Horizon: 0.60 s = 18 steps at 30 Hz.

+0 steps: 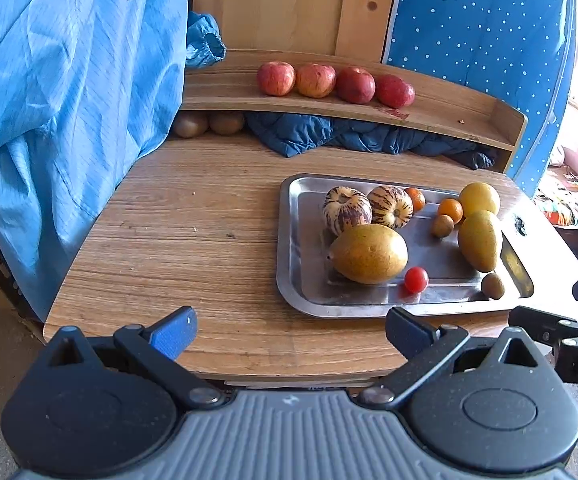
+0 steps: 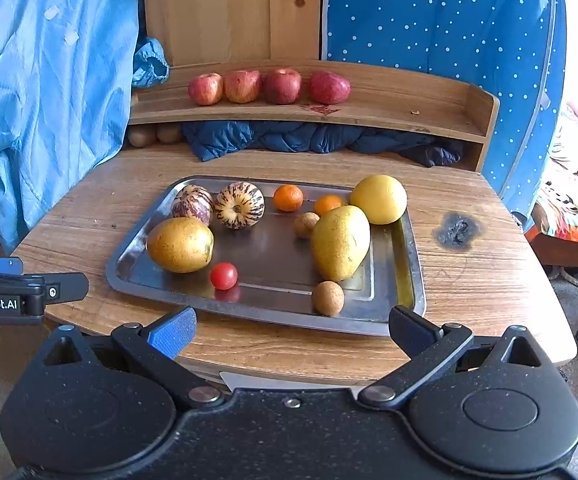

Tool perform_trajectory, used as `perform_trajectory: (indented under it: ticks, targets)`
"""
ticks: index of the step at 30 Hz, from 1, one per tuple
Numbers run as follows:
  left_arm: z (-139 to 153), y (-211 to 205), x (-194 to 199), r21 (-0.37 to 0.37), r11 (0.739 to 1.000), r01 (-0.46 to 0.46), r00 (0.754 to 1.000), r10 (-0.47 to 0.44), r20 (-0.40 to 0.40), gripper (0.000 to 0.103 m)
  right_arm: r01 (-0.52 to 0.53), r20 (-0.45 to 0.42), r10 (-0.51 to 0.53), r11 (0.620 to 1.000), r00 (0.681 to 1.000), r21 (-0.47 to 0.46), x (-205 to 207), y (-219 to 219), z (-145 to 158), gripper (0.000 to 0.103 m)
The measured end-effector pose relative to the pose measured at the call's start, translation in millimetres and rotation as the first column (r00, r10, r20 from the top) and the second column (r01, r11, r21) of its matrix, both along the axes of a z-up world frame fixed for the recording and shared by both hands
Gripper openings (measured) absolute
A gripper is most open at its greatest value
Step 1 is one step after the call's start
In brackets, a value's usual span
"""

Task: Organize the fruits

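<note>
Here, both grippers are hovering off the near edge of the wooden table [image 2: 489,280], each with its jaws spread wide and carrying nothing; the left gripper [image 1: 291,330] is pointing at bare wood with the metal tray [image 1: 289,272] lying toward its 1 o'clock, while the right gripper [image 2: 292,330] is facing the tray straight on at 12 o'clock. In the right wrist view the tray is holding two striped melons [image 2: 239,205] at its 10 o'clock corner, a yellow-brown mango [image 2: 179,245] at 8 o'clock with a cherry tomato [image 2: 223,276] just beside it, two small oranges [image 2: 287,197] at 12 o'clock, and a yellow pear [image 2: 341,242] leaning at 3 o'clock; four red apples [image 2: 265,86] are sitting in a row on the shelf [image 2: 409,112] behind, well apart from the tray.
</note>
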<state>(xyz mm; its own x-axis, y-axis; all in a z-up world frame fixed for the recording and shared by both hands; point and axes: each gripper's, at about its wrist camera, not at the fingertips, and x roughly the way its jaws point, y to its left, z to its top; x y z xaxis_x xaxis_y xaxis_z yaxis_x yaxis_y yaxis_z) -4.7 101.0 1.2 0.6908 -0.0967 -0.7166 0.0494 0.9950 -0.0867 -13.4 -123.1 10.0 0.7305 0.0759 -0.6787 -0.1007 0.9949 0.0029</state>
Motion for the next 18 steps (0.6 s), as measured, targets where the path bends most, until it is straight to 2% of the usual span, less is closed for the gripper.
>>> perform_trajectory:
  ticks: [18]
  targets:
    - [-0.5,-6.9,3.2,0.008,1.000,-0.001,1.000,0.001,-0.005,0.102,0.008,-0.012,-0.008,1.000,1.000,0.007,3.2,-8.4,-3.4,0.102]
